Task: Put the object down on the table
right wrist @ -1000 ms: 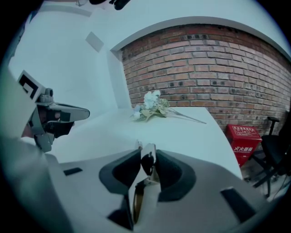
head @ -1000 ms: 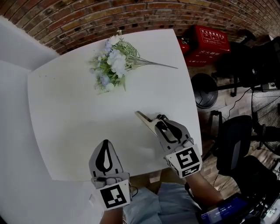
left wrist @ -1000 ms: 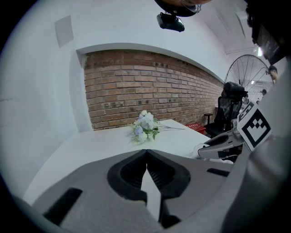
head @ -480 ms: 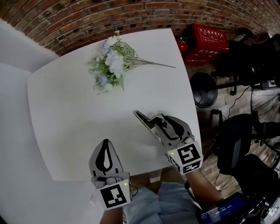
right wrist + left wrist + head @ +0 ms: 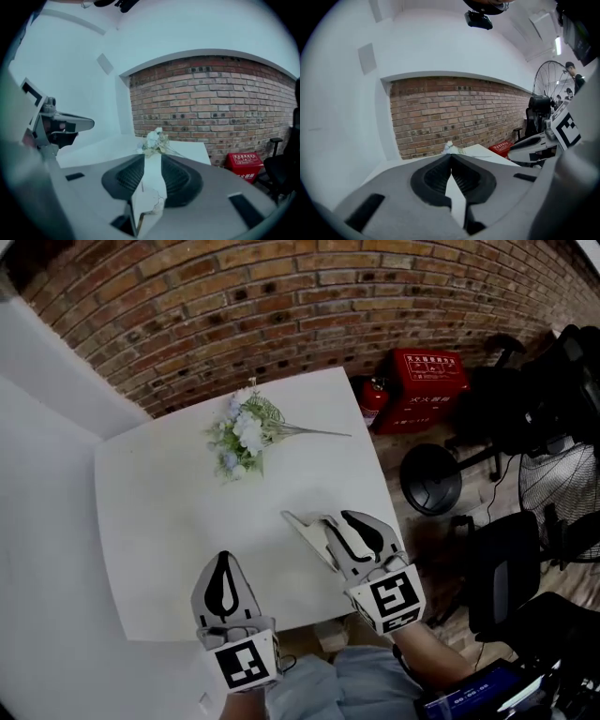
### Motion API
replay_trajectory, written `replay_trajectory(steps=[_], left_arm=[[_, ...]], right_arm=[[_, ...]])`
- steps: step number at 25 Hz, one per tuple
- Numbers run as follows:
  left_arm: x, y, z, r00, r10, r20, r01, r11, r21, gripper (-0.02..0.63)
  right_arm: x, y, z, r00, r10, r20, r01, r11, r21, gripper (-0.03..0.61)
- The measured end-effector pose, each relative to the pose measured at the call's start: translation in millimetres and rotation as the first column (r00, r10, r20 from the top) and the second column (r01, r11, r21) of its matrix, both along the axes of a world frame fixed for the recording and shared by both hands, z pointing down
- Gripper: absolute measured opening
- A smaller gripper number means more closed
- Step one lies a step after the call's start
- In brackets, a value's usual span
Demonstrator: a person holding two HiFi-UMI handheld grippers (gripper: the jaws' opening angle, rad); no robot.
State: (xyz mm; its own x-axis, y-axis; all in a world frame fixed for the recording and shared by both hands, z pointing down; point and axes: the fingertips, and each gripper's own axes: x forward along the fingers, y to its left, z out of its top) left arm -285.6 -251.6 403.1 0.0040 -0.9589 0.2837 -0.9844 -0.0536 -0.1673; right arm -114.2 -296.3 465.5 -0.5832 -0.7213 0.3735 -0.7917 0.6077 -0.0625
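A bouquet [image 5: 239,435] of pale blue and white flowers lies on the far part of the white table [image 5: 169,521], stems pointing right. It also shows small beyond the jaws of both grippers, as the bouquet [image 5: 153,143] and the bouquet [image 5: 450,147]. My right gripper [image 5: 316,515] hovers over the near right part of the table, well short of the flowers. Its jaws have just been closing somewhat but still stand apart, with no object between them. My left gripper [image 5: 223,556] hangs at the near edge, tips together on nothing.
The table's right edge runs close beside the right gripper. On the floor beyond it stand a red box [image 5: 427,385], a fire extinguisher [image 5: 367,399], a black stool base [image 5: 431,479], black chairs [image 5: 506,559] and a fan [image 5: 558,493]. A brick wall [image 5: 234,306] backs the table.
Both grippers have lifted higher above the near edge of the table, and the view now takes in more of the brick wall. The bouquet has stayed where it lay.
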Motion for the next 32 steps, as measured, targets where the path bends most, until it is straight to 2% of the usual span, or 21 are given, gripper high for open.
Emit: replay_trajectory(steps=[8, 11, 18, 32], left_arm=[[16.0, 6.0, -93.7, 0.999, -0.007, 0.038, 0.0, 0.985, 0.17, 0.009], [23.6, 8.8, -116.8, 0.998, -0.002, 0.062, -0.012, 0.974, 0.225, 0.009], [32.9, 17.1, -134.1, 0.999, -0.005, 0.038, -0.005, 0.969, 0.247, 0.009], [34.3, 15.1, -132.8, 0.999, -0.008, 0.035, -0.001, 0.968, 0.251, 0.009]], right_arm=[[-2.3, 10.2, -113.4, 0.998, -0.037, 0.05, 0.027, 0.983, 0.182, 0.006], [-1.6, 13.7, -137.2, 0.997, -0.043, 0.06, 0.029, 0.975, 0.221, 0.006], [2.0, 19.8, -158.9, 0.997, -0.047, 0.061, 0.028, 0.96, 0.28, 0.006], [-2.6, 18.3, -166.3, 0.996, -0.059, 0.067, 0.037, 0.956, 0.29, 0.005]])
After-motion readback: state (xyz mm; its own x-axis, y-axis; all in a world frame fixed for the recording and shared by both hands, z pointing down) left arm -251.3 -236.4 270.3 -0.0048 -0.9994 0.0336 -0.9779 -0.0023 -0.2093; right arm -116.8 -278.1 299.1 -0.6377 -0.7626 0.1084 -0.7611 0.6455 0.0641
